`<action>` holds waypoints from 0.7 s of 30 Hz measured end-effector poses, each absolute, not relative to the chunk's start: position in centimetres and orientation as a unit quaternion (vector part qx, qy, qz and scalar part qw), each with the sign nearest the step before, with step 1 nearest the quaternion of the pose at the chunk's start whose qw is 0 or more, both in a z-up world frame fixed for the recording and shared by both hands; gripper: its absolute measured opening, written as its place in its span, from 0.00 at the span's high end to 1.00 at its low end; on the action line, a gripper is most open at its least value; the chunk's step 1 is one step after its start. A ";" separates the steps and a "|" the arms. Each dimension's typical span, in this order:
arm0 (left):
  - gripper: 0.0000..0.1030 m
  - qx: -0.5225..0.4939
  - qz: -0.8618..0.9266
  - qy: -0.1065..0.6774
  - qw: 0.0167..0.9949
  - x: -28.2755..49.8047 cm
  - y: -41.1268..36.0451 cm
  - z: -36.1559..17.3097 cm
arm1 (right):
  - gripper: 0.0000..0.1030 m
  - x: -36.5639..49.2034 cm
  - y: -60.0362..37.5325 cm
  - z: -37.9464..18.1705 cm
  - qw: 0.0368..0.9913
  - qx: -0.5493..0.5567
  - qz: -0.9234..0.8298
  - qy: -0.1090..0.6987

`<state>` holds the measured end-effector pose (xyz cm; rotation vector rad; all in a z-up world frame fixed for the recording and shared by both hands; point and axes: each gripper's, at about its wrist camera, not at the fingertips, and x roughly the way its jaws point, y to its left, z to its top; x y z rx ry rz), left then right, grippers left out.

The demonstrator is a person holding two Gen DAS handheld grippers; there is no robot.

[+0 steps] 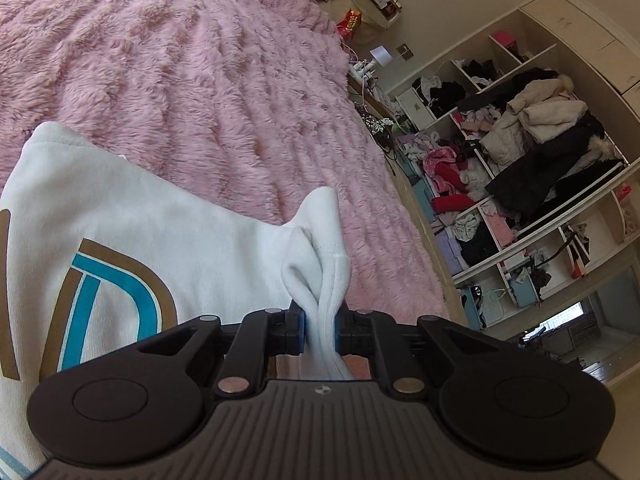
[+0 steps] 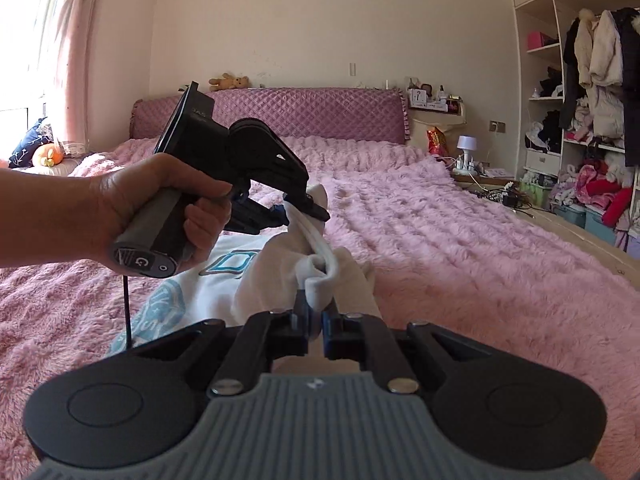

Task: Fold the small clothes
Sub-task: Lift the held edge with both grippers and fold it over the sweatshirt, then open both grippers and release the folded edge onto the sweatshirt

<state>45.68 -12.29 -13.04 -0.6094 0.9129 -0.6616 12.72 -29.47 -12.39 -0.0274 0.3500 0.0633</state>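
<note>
A small white sweatshirt [image 1: 160,240] with a blue and brown print lies on the pink fluffy bedspread [image 1: 180,60]. My left gripper [image 1: 320,330] is shut on a bunched ribbed edge of it and holds that edge lifted. In the right wrist view the sweatshirt [image 2: 224,280] lies ahead. My right gripper [image 2: 316,330] is shut on another bunched white edge. The left gripper [image 2: 298,208], held by a hand, pinches the same stretched edge a little farther on, above the bed.
The pink bedspread [image 2: 460,240] covers the whole bed up to a purple quilted headboard [image 2: 304,114]. An open wardrobe [image 2: 588,120] stuffed with clothes stands to the right, past the bed's edge. A bedside shelf with a small lamp [image 2: 466,146] stands by the headboard.
</note>
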 end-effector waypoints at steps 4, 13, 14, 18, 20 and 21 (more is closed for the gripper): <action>0.88 -0.258 -0.306 0.424 0.812 45.0 -14.5 -13.2 | 1.00 13.0 -31.9 -14.4 0.982 0.020 0.018 0.186; 0.84 -0.148 -0.279 0.449 0.836 44.4 -19.2 -14.5 | 0.92 15.1 -35.0 -17.9 0.968 0.088 0.000 0.235; 0.80 -0.146 -0.276 0.451 0.836 44.2 -19.3 -14.7 | 0.89 15.2 -35.4 -18.3 0.966 0.095 -0.002 0.242; 0.71 -0.149 -0.277 0.443 0.839 43.9 -19.2 -13.6 | 0.75 14.8 -36.9 -18.5 0.963 0.107 -0.018 0.247; 0.69 -0.131 -0.280 0.428 0.849 43.5 -18.8 -11.8 | 0.75 14.6 -37.3 -17.9 0.962 0.111 -0.015 0.248; 0.69 -0.115 -0.281 0.417 0.857 43.0 -18.3 -10.8 | 0.75 14.6 -37.4 -17.6 0.963 0.107 -0.015 0.245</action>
